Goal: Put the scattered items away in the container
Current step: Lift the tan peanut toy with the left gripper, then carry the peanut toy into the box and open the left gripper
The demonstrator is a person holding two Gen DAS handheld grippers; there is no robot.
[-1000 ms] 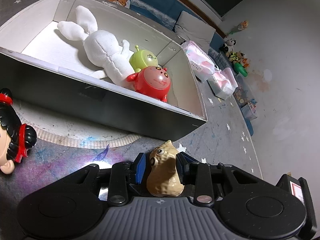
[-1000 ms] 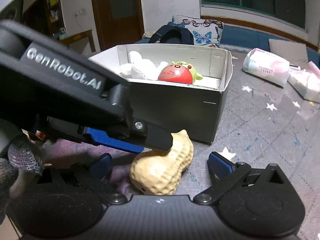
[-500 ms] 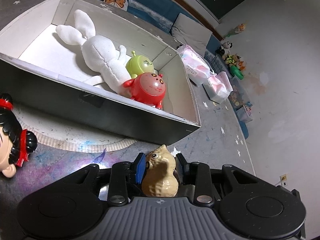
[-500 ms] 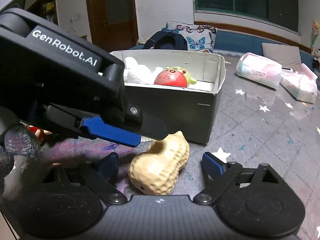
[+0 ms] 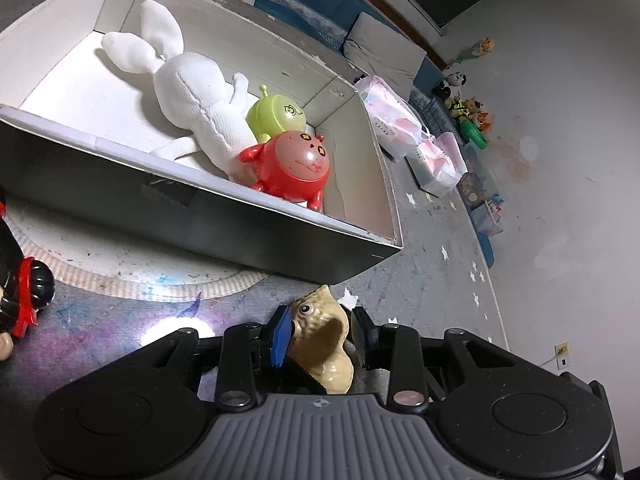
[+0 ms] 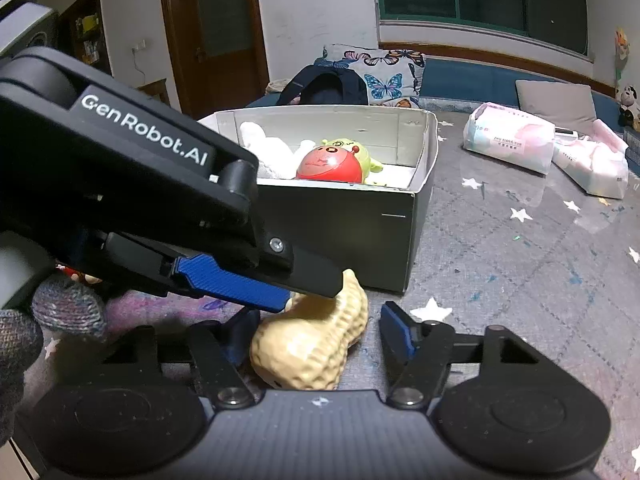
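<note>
My left gripper (image 5: 320, 332) is shut on a tan peanut toy (image 5: 324, 340), just in front of the near right corner of the dark open box (image 5: 280, 236). The box holds a white plush rabbit (image 5: 188, 92), a green alien toy (image 5: 276, 114) and a red round toy (image 5: 296, 166). In the right wrist view my right gripper (image 6: 316, 332) is open around the same peanut toy (image 6: 316, 348), without touching it. The left gripper's black body (image 6: 140, 184) crosses this view above the peanut. The box (image 6: 352, 232) stands behind.
A black-haired doll in red (image 5: 20, 300) lies on the mat at the left. Pink-white tissue packs (image 5: 400, 128) lie right of the box, also in the right wrist view (image 6: 512, 140). Small toys (image 5: 468, 112) sit along the far wall. A backpack (image 6: 324, 88) lies behind the box.
The left gripper has lifted and tilted with the peanut toy, so the box looks larger and nearer. The right gripper has stayed open around the peanut.
</note>
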